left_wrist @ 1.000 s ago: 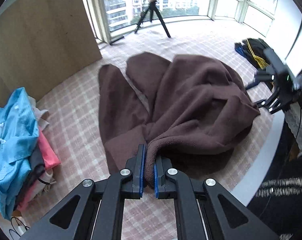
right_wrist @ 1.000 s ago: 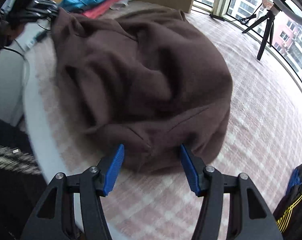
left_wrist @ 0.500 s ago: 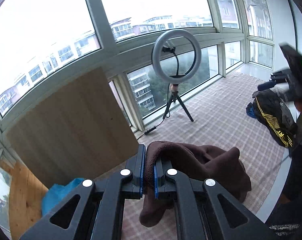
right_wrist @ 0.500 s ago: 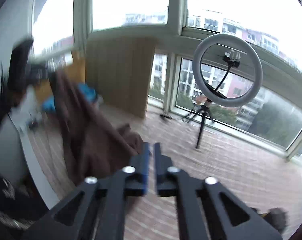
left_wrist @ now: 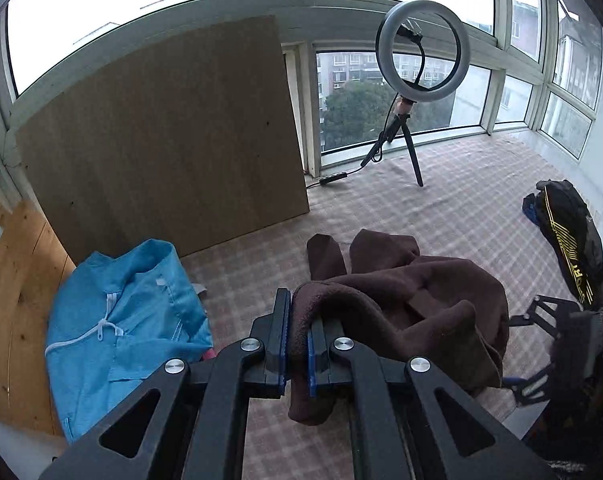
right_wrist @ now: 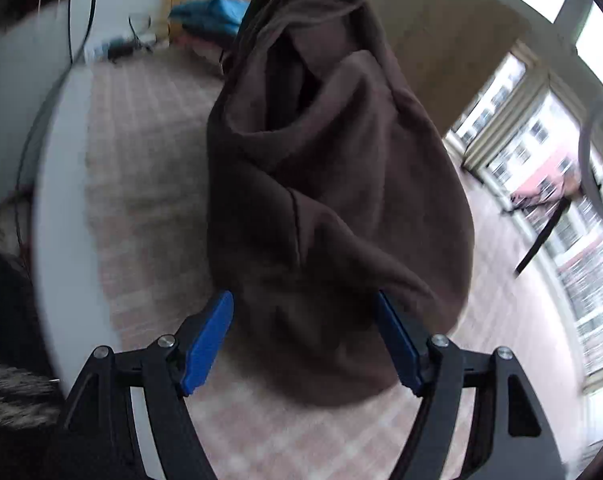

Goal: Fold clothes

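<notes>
A brown fleece garment (left_wrist: pixel 429 304) hangs bunched from my left gripper (left_wrist: pixel 297 344), which is shut on a fold of its edge. The rest of the garment droops to the checked tablecloth (left_wrist: pixel 441 216). In the right wrist view the same garment (right_wrist: pixel 333 180) hangs as a tall bundle from the top of the picture. Its lower bulge sits in front of my right gripper (right_wrist: pixel 301 340). That gripper's jaws are opening wide, and the blue pads (right_wrist: pixel 205 340) do not press on the cloth. The right gripper (left_wrist: pixel 541 352) also shows blurred at the left view's right edge.
A pile of clothes topped by a blue garment (left_wrist: pixel 121 320) lies at the table's left. A wooden board (left_wrist: pixel 161 140) leans against the window. A ring light on a tripod (left_wrist: pixel 421 52) stands at the back. A black bag (left_wrist: pixel 565 236) lies at the right.
The left gripper has risen and lifted the brown garment off the table. The right gripper's jaws, together half a second ago, now stand wide apart by the garment's lower part.
</notes>
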A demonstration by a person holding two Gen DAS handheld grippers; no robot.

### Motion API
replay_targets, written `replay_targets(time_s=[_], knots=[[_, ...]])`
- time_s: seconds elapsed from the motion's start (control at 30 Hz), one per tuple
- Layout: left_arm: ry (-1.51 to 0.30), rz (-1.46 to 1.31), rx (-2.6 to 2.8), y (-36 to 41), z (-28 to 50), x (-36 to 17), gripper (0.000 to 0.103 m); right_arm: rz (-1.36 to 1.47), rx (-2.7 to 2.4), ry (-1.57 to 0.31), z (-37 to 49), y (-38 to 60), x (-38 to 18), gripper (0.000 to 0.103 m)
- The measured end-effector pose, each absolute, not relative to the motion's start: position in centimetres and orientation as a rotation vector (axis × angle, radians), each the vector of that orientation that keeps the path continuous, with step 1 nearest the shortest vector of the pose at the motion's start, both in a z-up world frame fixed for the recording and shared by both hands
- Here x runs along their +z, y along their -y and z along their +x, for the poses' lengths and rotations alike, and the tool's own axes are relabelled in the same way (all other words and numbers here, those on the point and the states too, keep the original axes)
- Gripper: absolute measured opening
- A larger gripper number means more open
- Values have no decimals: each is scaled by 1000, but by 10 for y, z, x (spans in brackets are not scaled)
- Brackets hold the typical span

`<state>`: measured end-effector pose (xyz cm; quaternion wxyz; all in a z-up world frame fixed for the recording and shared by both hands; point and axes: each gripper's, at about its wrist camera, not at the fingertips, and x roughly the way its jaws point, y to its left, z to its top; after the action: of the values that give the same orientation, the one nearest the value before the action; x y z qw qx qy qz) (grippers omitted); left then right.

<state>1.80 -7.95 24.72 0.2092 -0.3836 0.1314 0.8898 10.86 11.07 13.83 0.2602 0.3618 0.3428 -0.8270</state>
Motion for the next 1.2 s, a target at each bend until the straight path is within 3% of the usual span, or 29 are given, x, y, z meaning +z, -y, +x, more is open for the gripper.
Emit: replay_targets(time_s=[0.03, 0.07, 0.2, 0.4, 0.53, 0.7, 0.83, 1.0, 1.13, 1.2], knots=[[-375, -1065, 2476, 80, 20, 246, 6, 1043, -2206, -896, 97, -109, 133, 14], [-387, -1059, 2478, 80, 22, 246, 6, 1125, -2181, -837, 85, -110, 130, 5], [-397, -1007, 2494, 83, 27, 259, 6, 1042, -2319, -683, 69, -137, 184, 3], [-411, -761, 2576, 74, 29, 352, 6, 684, -2747, -418, 31, -223, 391, 3], [-394, -510, 2581, 70, 52, 437, 6, 365, -2938, -414, 47, -250, 524, 3], [-411, -228, 2587, 77, 99, 522, 6, 22, -3088, -513, 106, -260, 625, 3], [-409, -96, 2551, 84, 128, 556, 6, -157, -3152, -546, 145, -267, 663, 3], [-479, -58, 2523, 75, 143, 566, 6, -268, -3207, -645, 166, -262, 672, 3], [-485, -182, 2512, 67, 107, 548, 6, -145, -3219, -589, 119, -278, 661, 3], [-453, -285, 2505, 59, 69, 525, 6, -63, -3247, -617, 76, -293, 628, 3]])
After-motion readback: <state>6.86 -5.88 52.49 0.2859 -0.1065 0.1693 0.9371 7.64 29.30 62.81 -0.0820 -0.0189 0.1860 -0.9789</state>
